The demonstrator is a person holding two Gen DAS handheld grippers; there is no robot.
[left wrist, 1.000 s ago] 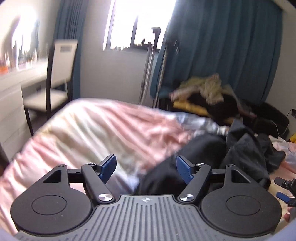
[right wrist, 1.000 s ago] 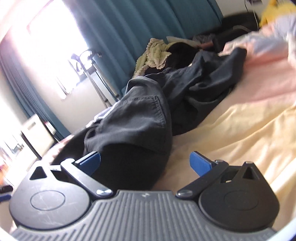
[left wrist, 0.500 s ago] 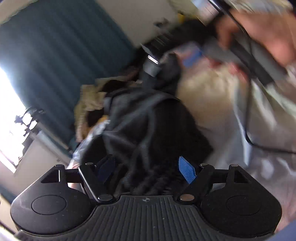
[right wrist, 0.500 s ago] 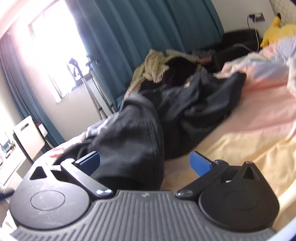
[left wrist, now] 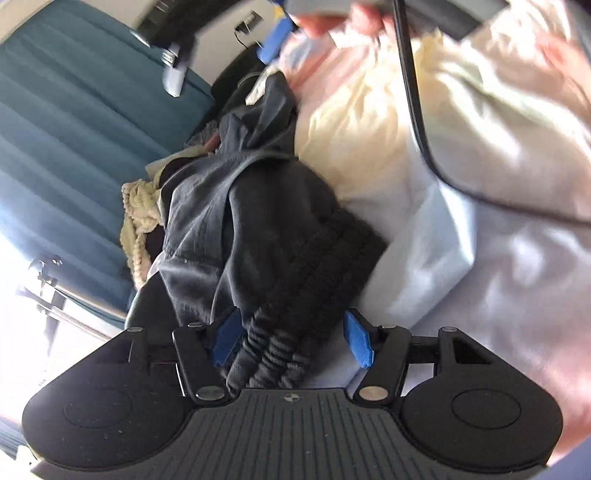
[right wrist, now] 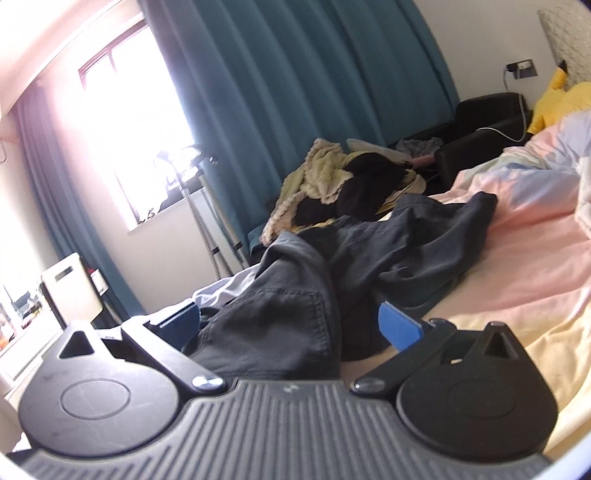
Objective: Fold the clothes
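Note:
A crumpled pile of dark clothes lies on the bed: dark grey trousers with a back pocket, a dark grey garment and a black ribbed knit. My left gripper is open, its view rolled sideways, with the knit's bunched edge between its blue pads. My right gripper is open, low over the bed, with the trousers lying between its fingers. In the left wrist view the right gripper and the hand holding it show blurred at the top.
The bed has a pink, cream and pale blue quilt. A second heap of cream and black clothes lies behind by the teal curtain. A black cable hangs across the quilt. A white chair stands at left.
My left gripper has swung from facing the window, rolled sideways and come down to the black knit. My right gripper has come closer over the trousers and levelled out.

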